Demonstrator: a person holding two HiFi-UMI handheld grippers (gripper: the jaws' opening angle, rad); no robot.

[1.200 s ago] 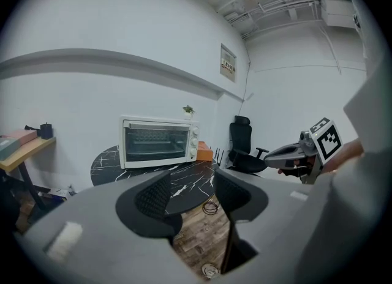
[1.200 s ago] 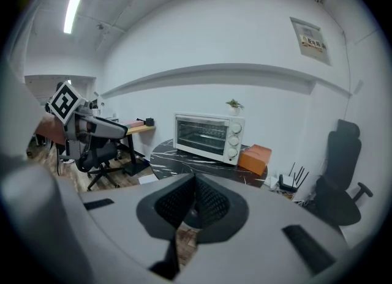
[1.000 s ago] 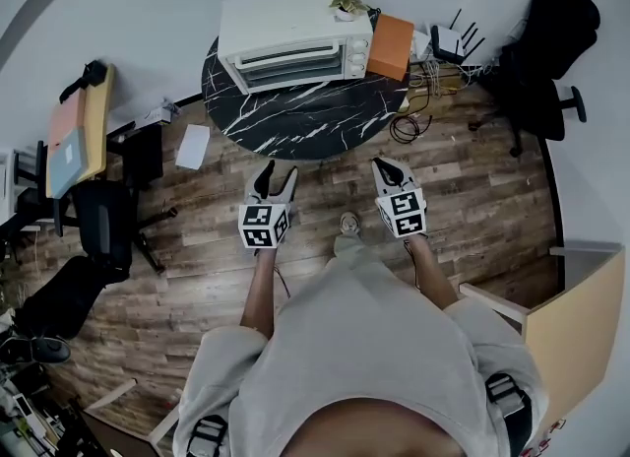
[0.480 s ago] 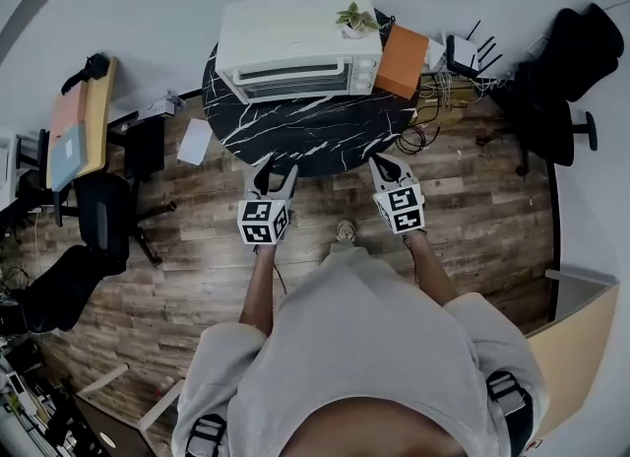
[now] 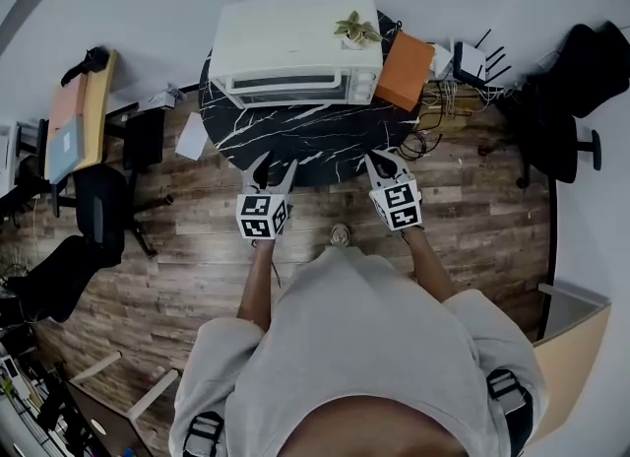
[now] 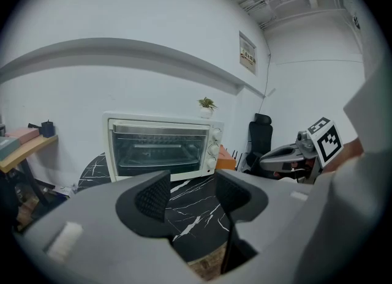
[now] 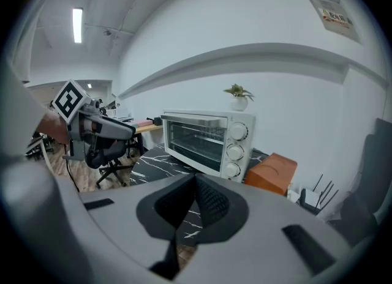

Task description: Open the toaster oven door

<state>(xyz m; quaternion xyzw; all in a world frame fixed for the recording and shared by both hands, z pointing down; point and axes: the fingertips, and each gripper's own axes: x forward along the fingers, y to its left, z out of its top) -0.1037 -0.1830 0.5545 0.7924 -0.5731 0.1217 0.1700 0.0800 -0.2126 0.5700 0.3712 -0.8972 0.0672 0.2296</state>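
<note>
While I am standing back from the table, I am logging the task as not begun. Nothing has made contact with the oven.

Nearest to me, I am holding the left gripper (image 5: 274, 167) with its jaws apart. Its own view is showing nothing between them but table top beyond. I am holding the right gripper (image 5: 386, 162) with its jaws closed tip to tip, and it is empty. Both grippers are hovering over the wood floor at the near edge of the round black marble table (image 5: 305, 140), and both are pointing at the oven.

The toaster oven (image 5: 293, 51) is sitting at the far side of that table, against the wall and well apart from both grippers. Its glass door (image 6: 160, 149) is standing upright and shut, with the handle bar (image 6: 160, 126) running along its top edge. My judgement is that the whole job is remaining: reaching across, taking the handle, and swinging the door down.

On writing:
- The marker cube (image 5: 262, 219) on each gripper is carrying square patterns only, no text.
- The oven front and its three knobs (image 7: 233, 150) are showing no brand I can read.
- The orange box (image 5: 406, 51) beside the oven is looking plain.
- A small potted plant (image 5: 353, 28) is sitting on the oven top, unlabelled.
- Farthest off, a notice (image 6: 247, 52) is hanging on the wall, its print too small to read.
</note>
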